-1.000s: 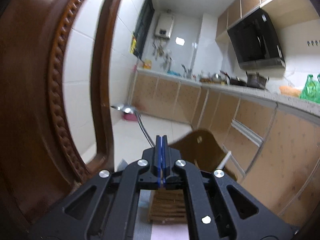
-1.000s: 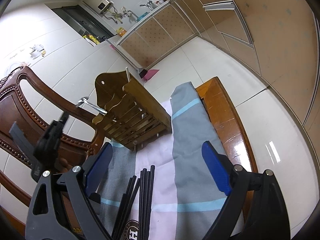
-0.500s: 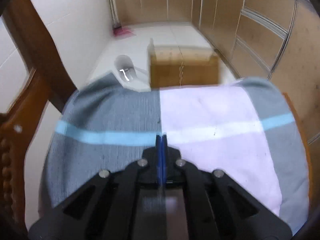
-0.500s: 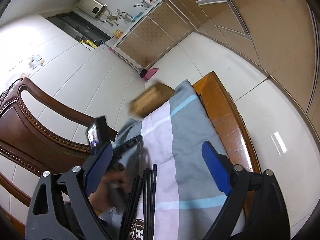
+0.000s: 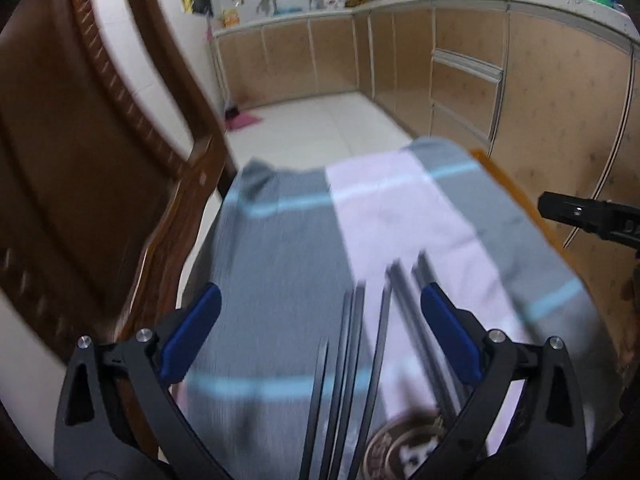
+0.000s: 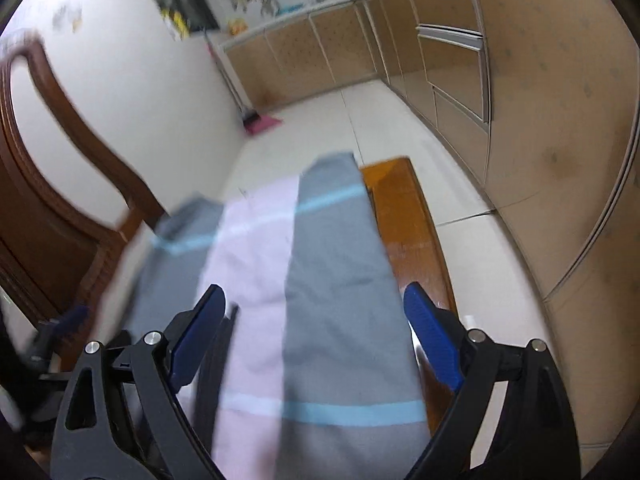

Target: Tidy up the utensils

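grey-and-pink cloth with light-blue stripes, black chopsticks

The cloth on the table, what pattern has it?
The cloth has grey and pale pink panels crossed by light blue stripes; right wrist view.

Both wrist views over striped cloth

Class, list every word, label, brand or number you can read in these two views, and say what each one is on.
None can be read.
Round emblem on the cloth, beside the chopsticks: some print, too blurred to read.
Yellow sign on the far wall: blurred, unreadable.
Marks on the wall above the chair: blurred, unreadable.
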Demonstrator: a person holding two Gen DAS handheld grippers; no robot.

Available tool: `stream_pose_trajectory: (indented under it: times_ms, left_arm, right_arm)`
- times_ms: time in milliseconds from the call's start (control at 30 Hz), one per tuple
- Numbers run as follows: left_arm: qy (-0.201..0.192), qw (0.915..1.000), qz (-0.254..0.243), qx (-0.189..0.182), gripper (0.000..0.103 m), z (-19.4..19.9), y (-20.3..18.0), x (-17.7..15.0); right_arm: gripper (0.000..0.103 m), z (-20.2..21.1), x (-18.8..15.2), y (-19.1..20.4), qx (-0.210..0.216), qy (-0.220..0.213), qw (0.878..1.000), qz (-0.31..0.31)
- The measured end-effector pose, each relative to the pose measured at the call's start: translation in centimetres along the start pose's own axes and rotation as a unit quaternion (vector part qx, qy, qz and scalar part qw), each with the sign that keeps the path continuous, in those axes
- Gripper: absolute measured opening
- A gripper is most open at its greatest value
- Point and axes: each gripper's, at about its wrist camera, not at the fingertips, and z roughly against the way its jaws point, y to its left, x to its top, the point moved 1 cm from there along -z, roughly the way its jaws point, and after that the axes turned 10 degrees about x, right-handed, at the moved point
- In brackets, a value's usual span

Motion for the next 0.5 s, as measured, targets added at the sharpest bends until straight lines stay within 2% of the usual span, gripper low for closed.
stream_pose_trajectory:
  times_ms: [167,333,433,500]
  left_arm:
    - [0.013,0.9988,0.046,-0.010,0.099,-3.0,1.0,-1.7]
    - [0.019,0.9993,0.029,-0.015,0.099,-6.3,0.6,-2.8]
    - [0.019,0.9992,0.027,-0.024,0.099,-7.5,0.0,-2.6]
    - [0.018,0.9994,0.020,-0.022,0.099,-8.1,-0.3,-2.3]
  right_arm:
    - [0.092,-2.2,-2.1,1.3,-0.043,0.023,0.998,0.043]
    - [0.094,-4.5,-3.5,2.2,-0.079,0.038,0.993,0.076]
    - [0.094,-4.9,-3.2,2.3,-0.071,0.041,0.995,0.062]
    - [0.096,-4.9,-2.9,2.9,-0.066,0.029,0.995,0.074]
